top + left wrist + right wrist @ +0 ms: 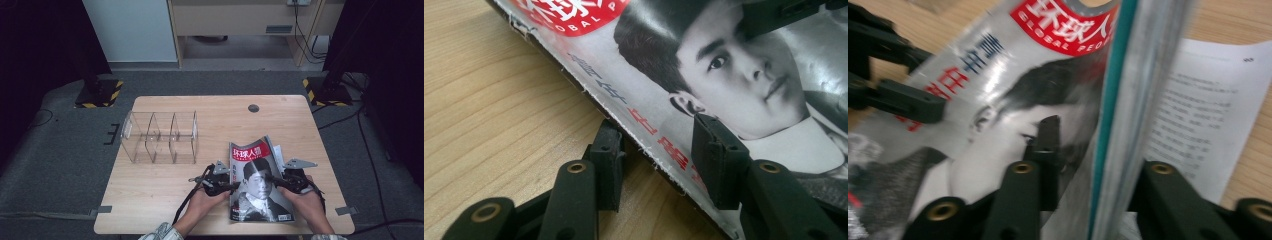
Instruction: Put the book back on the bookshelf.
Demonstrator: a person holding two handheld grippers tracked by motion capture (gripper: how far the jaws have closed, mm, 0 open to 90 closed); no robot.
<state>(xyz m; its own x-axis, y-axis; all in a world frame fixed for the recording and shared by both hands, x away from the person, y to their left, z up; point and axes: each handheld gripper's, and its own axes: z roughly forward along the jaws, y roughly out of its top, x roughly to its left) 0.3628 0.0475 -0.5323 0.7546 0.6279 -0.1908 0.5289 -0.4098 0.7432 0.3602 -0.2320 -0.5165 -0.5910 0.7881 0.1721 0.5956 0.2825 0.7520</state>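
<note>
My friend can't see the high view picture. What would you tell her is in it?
A person's two hands hold black grippers at either side of a magazine with a face on its cover, lying on a wooden table. The left gripper and right gripper straddle its edges. A clear plastic divider rack stands behind.

High view: fixed above person's side, looks forward and down, far enough to take in whole table (165, 190) plus floor beyond. Left gripper view: rides low over tabletop, very close, faces along own jaws onto spine edge of magazine (734, 75). Right gripper view: equally close, faces opposite way across same cover. All three share magazine cover; right gripper view also catches left gripper (923, 107) at far edge.
</note>
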